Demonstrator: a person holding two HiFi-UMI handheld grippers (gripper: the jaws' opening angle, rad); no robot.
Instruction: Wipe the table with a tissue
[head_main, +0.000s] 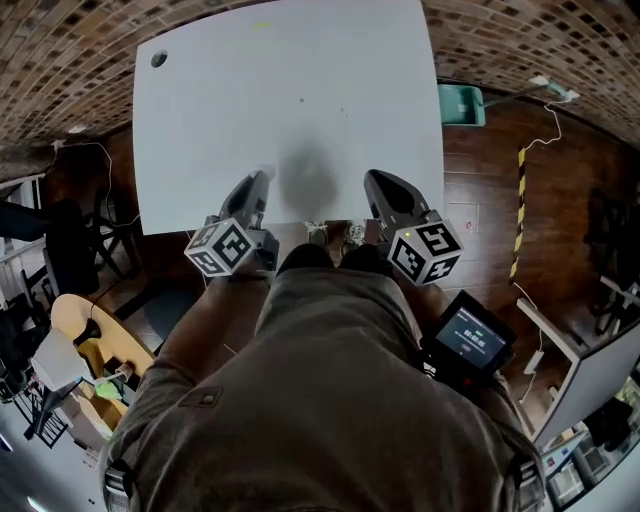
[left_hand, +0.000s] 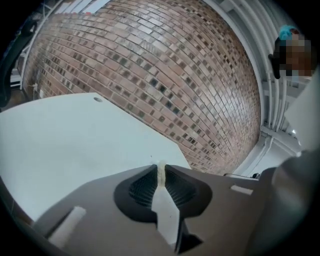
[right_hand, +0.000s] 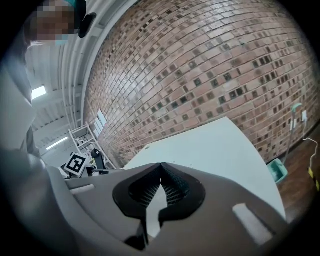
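The white table (head_main: 290, 90) fills the upper middle of the head view, bare apart from a few tiny specks. My left gripper (head_main: 262, 180) hovers over its near edge, left of centre. Its jaws are pressed together on a thin cream sliver of tissue (left_hand: 160, 169) that barely pokes past the tips. My right gripper (head_main: 374, 180) is held level with it over the near edge, right of centre. In the right gripper view (right_hand: 161, 166) the pads meet with nothing between them. No larger piece of tissue shows anywhere.
A dark round hole (head_main: 159, 59) marks the table's far left corner. A brick wall (left_hand: 165, 65) stands behind the table. On the wooden floor to the right are a green bin (head_main: 461, 104), a cable and a yellow-black strip (head_main: 519, 200). Chairs and clutter crowd the left side.
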